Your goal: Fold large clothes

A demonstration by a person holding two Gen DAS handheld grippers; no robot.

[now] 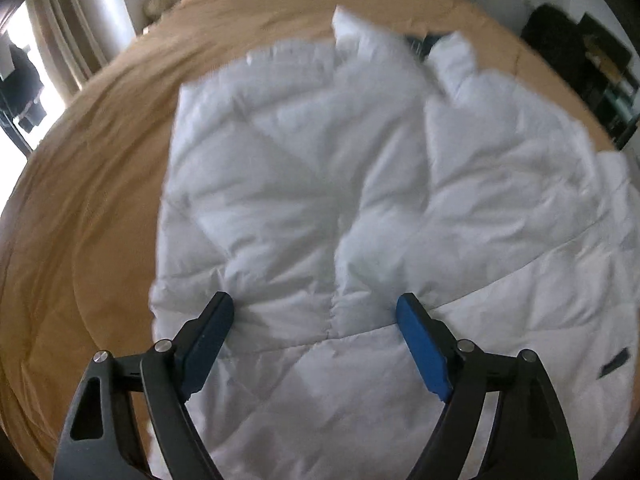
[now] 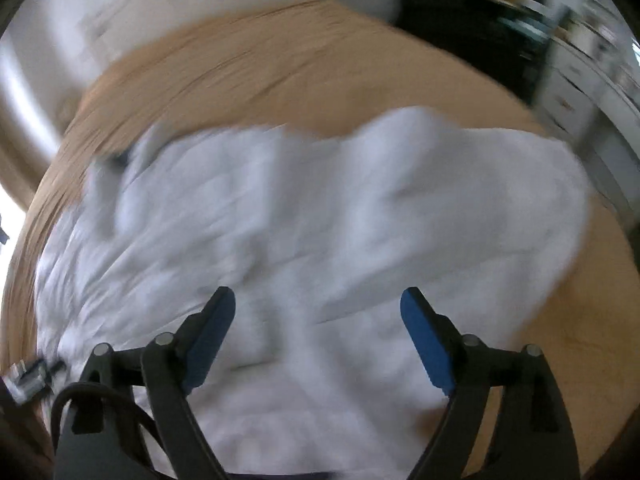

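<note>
White quilted jacket (image 1: 320, 184) lies spread across the tan bed cover (image 1: 100, 200), collar end away from me, one panel folded over on my right side. I see my left gripper (image 1: 315, 308) with its blue pads spread wide over the jacket's near hem, pinching nothing; whether the tips touch the cloth I cannot tell. My right gripper (image 2: 318, 302) is likewise spread wide above the jacket (image 2: 320, 208), holding nothing. That view is blurred. Dark furniture (image 1: 560, 36) stands beyond the bed.
</note>
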